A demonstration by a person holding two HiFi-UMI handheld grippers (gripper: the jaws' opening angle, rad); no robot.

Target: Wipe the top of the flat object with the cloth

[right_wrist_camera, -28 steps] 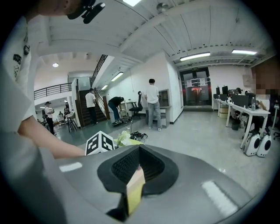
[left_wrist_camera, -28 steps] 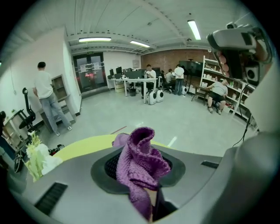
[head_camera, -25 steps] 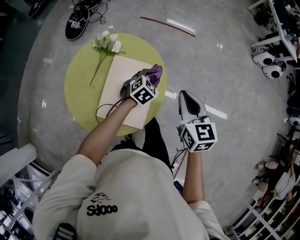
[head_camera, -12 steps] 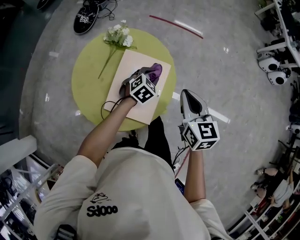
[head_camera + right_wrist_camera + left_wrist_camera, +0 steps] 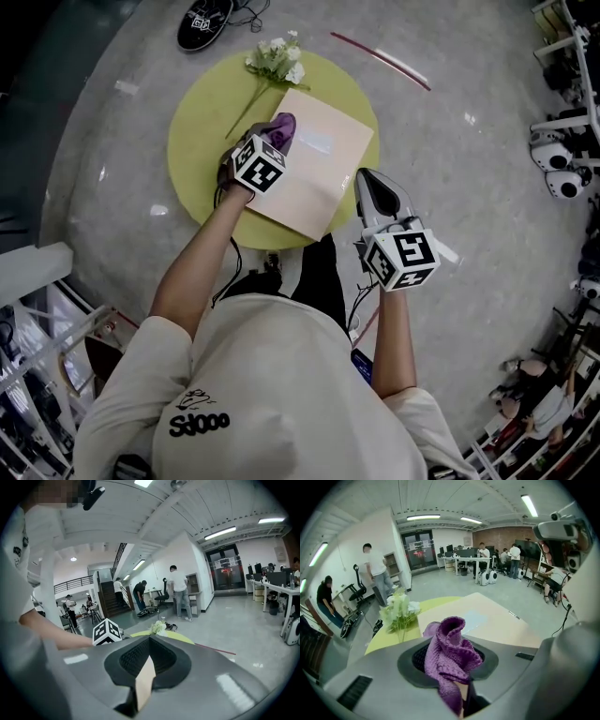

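A flat beige board lies on a round yellow-green table. My left gripper is shut on a purple knitted cloth and holds it at the board's far left corner. In the left gripper view the cloth bunches up out of the jaws, with the board stretching ahead and to the right. My right gripper hangs just off the board's right edge, over the table rim, and is shut with nothing in it. The right gripper view shows its jaws closed together.
A sprig of white flowers lies on the table's far side, close to the cloth. On the grey floor are a black shoe, a red strip and white machines at the right. Metal racks stand at the left.
My left gripper has dragged the cloth across the board from its far right corner to its far left corner. The right gripper now sits closer to the board's right edge.
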